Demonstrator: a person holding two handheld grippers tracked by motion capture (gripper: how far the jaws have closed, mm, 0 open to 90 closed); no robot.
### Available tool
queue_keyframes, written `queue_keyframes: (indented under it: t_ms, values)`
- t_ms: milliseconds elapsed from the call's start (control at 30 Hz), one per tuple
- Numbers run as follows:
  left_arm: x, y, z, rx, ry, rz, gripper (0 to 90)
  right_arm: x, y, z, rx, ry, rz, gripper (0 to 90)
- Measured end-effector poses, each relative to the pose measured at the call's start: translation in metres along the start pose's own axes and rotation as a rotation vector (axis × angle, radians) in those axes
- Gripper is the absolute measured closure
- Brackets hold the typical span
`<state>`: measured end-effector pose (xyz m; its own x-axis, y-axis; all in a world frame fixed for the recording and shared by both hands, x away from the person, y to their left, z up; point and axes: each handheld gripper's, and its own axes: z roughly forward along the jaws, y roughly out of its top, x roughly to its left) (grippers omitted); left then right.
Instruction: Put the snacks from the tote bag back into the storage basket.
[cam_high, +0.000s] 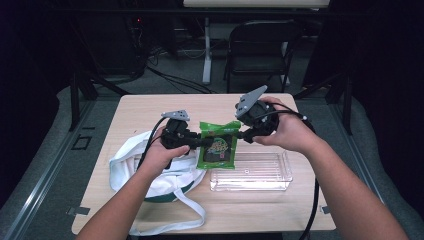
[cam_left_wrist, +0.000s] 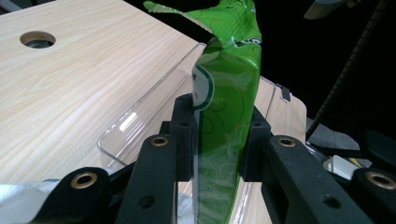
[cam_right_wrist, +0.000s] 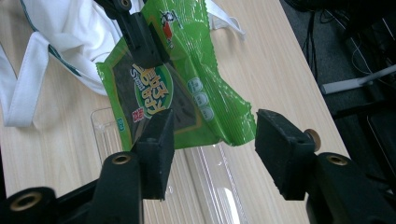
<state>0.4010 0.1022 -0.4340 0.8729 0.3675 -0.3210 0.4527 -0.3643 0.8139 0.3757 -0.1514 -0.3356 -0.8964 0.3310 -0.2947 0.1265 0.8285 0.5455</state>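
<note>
A green snack packet (cam_high: 218, 145) hangs upright above the table, over the left end of a clear plastic tray (cam_high: 250, 172). My left gripper (cam_high: 200, 142) is shut on the packet's left edge; in the left gripper view both pads of the left gripper (cam_left_wrist: 218, 135) press flat on the packet (cam_left_wrist: 226, 107). My right gripper (cam_high: 239, 134) stands at the packet's upper right corner. In the right gripper view the right gripper (cam_right_wrist: 212, 140) is open, its pads wide apart and not pressing the packet (cam_right_wrist: 187, 88), whose lower edge lies just beyond them.
A white cloth bag (cam_high: 150, 170) with green trim and long straps lies at the front left of the wooden table (cam_high: 150, 107), touching the tray's left end. A dark chair (cam_high: 260, 45) stands behind the table. A cable hole (cam_left_wrist: 37, 39) is cut in the tabletop.
</note>
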Motion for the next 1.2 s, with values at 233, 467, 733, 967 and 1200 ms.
queue_keyframes:
  t_ms: [233,467,733,967,1200]
  values:
    - [-0.002,0.001,0.002,-0.003,-0.003,0.012,72.8,-0.003,0.008,0.0,0.02,0.011,-0.045,46.2]
    - [-0.005,0.001,0.004,-0.003,-0.012,0.031,72.8,-0.004,0.014,0.006,0.048,0.033,-0.063,46.2]
    - [-0.008,0.003,0.005,0.0,-0.018,0.053,72.8,-0.003,0.024,0.015,0.083,0.072,-0.108,46.9]
    - [-0.01,0.004,0.007,-0.005,-0.025,0.066,72.9,0.0,0.031,0.021,0.111,0.104,-0.126,47.6]
    - [-0.013,0.005,0.009,-0.007,-0.03,0.076,72.8,0.0,0.033,0.028,0.153,0.133,-0.129,48.2]
